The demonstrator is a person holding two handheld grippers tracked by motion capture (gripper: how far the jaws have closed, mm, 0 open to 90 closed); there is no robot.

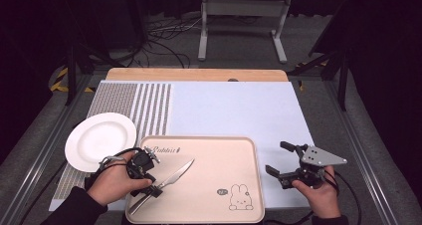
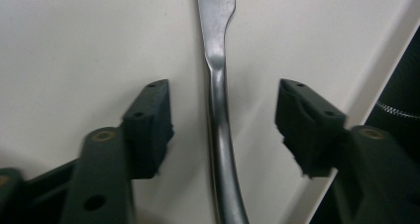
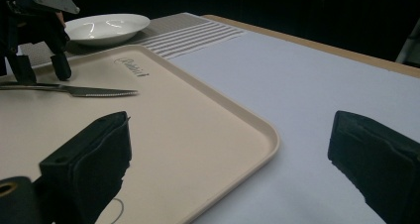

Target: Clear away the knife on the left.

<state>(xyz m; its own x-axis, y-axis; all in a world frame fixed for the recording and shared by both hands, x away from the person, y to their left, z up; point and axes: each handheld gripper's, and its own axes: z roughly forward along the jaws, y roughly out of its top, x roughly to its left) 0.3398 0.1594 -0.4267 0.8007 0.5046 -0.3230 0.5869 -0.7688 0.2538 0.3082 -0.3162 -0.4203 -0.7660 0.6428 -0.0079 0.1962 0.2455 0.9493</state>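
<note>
Knife point(image 1: 171, 179) flat on tray point(image 1: 209, 212) | left gripper point(image 2: 225, 130) fingers open, astride handle, clear | right gripper point(image 1: 286, 161) open, empty | stiff, thin, slick steel (likely light): pinch mid-handle

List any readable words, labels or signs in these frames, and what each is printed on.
"Rabbit": script word near the far left corner of the beige tray, readable in the high view; blurred in the right gripper view.
Small round badge beside the rabbit drawing: too small to read.
No other text is visible.
</note>
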